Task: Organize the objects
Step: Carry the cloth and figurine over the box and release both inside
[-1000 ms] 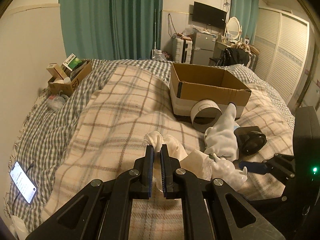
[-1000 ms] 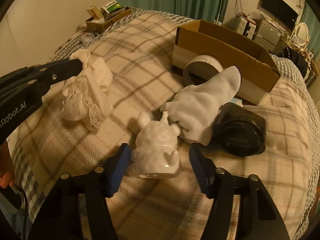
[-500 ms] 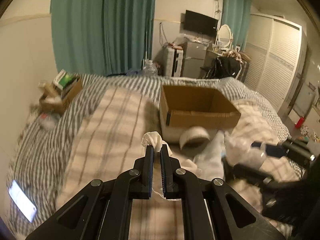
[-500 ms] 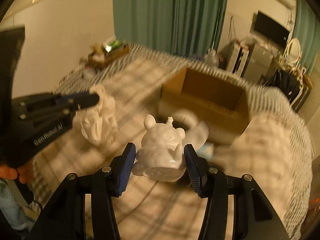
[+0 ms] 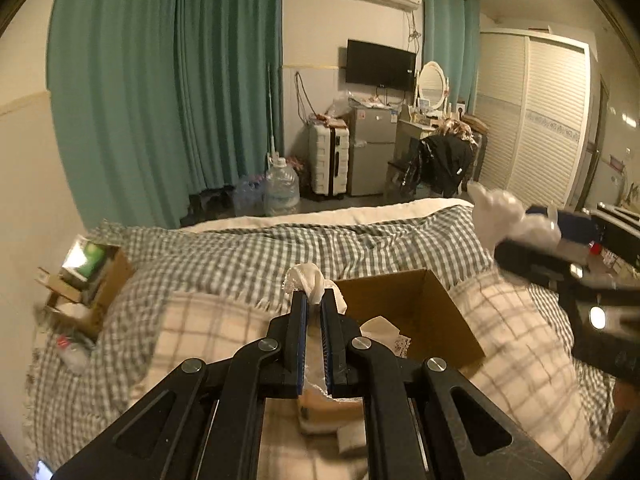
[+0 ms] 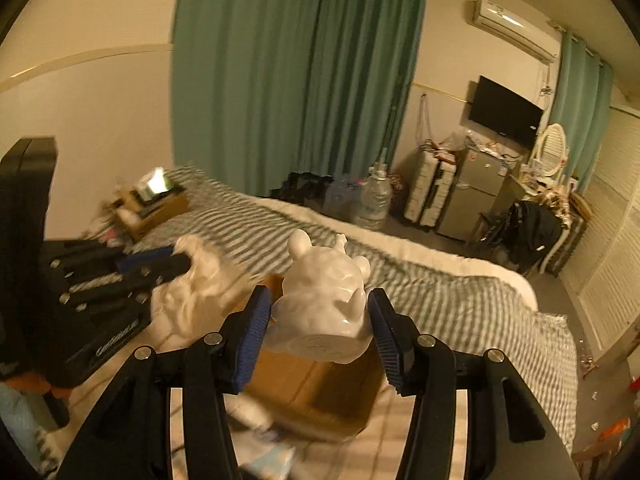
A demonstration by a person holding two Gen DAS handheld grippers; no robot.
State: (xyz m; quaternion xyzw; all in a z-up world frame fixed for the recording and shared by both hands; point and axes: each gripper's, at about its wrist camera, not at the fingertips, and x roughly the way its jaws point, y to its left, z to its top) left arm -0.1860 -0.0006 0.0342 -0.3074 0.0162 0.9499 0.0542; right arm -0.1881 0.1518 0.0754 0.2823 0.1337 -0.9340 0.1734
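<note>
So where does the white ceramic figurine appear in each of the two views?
Left wrist view: white ceramic figurine at far right, blurred, in the right claw.
Right wrist view: centre, between the fingers.
Shared landmark: cardboard box on the bed.

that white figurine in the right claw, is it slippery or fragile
Its glossy surface suggests the white figurine may be slippery. It looks like rigid glazed ceramic, so probably breakable if dropped. The right claw grips it low, near the base, above the cardboard box, so it might tilt.
</note>
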